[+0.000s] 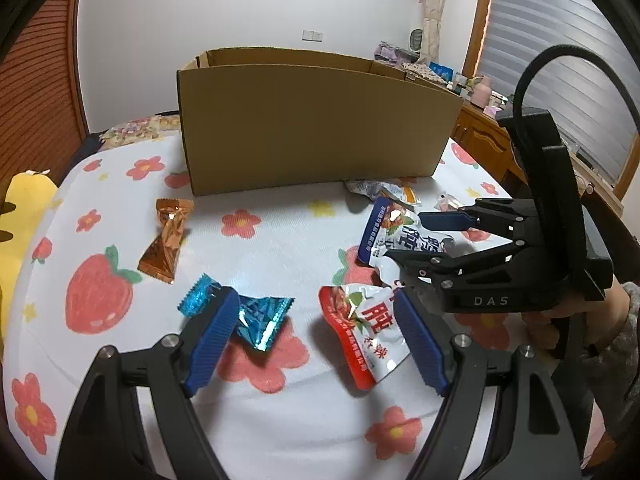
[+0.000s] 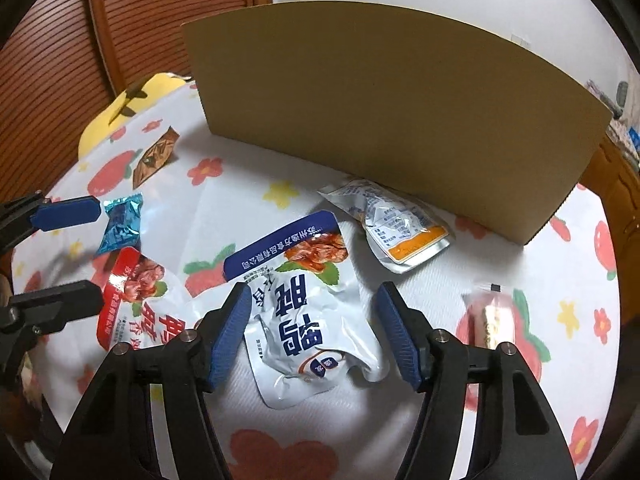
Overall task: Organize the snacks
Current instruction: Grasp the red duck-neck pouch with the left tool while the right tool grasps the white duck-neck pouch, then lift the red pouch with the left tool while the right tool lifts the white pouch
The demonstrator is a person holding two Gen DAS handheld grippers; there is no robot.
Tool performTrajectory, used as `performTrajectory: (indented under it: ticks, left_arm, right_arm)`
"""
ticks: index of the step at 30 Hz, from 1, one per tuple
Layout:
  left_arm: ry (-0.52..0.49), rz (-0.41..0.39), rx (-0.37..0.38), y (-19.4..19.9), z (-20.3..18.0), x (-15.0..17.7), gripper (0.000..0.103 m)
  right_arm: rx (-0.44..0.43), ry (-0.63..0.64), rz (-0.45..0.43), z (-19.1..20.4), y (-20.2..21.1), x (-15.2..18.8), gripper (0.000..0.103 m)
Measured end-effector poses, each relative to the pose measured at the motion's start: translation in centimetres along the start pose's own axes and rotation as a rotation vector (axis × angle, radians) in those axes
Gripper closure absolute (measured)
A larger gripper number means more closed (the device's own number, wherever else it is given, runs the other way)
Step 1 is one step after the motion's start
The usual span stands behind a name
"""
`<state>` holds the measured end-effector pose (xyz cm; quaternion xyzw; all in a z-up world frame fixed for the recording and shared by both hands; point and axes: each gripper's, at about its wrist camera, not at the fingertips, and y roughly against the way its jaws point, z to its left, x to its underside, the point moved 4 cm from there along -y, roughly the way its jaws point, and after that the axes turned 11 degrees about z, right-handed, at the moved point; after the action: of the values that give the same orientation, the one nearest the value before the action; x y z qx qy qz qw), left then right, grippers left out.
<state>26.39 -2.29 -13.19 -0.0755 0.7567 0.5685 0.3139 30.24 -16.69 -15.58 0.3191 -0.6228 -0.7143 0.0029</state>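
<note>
The right gripper point(image 2: 312, 332) is spread wide, with both blue pads on either side of the blue pouch point(image 2: 308, 304) in the lower middle of the right wrist view; I cannot tell whether the pads touch it, and nothing is clamped. The left gripper point(image 1: 316, 340) is also released. Its left pad stands on top of the teal candy point(image 1: 256, 316), and its right pad is just beside the red pouch point(image 1: 364, 336), in the lower centre of the left wrist view.

The blue pouch seems light, soft and a little puffed — the glossy film is probably slippery, so I would pinch it across the wrinkled white body or a flat sealed edge, not on the bulge. It is white with a blue band and a picture of meat.

Further out lie a silver pouch point(image 2: 396, 228) with an orange end, touching the foot of the box point(image 2: 384, 100), a brown candy point(image 1: 166, 240) in the middle left, and a small clear packet point(image 2: 492, 316) at the lower right. The box stands at the top, on the flower cloth point(image 1: 280, 220).
</note>
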Motion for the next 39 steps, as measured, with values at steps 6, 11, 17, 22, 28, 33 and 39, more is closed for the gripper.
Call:
performTrajectory:
  ticks: [6,11,17,22,28,33,39]
  left_arm:
    - [-0.034,0.011,0.009,-0.6,-1.2,0.2,0.023]
    - [-0.080,0.029,0.009,-1.6,-2.7,0.1,0.023]
    - [-0.146,0.081,-0.026,-3.1,-4.1,-0.1,0.023]
    - [-0.150,0.124,-0.037,-4.3,-4.3,-0.3,0.023]
    - [-0.156,0.142,-0.044,-5.0,-4.4,-0.6,0.023]
    - [-0.157,0.139,-0.053,-5.3,-4.5,-0.9,0.022]
    - [-0.174,0.111,-0.045,-4.7,-5.0,-0.5,0.054]
  right_arm:
    - [-0.021,-0.002,-0.010,0.0,0.6,0.5,0.056]
    - [-0.024,-0.036,-0.049,-0.5,2.0,1.6,0.066]
    - [-0.006,-0.033,-0.042,-0.6,3.1,3.3,0.066]
    - [-0.001,-0.070,-0.060,-1.4,3.6,4.2,0.066]
    - [-0.074,-0.142,-0.075,-2.6,3.1,4.8,0.066]
    - [-0.068,-0.139,-0.083,-2.5,3.0,4.7,0.065]
    - [-0.069,-0.139,-0.083,-2.3,2.9,4.6,0.065]
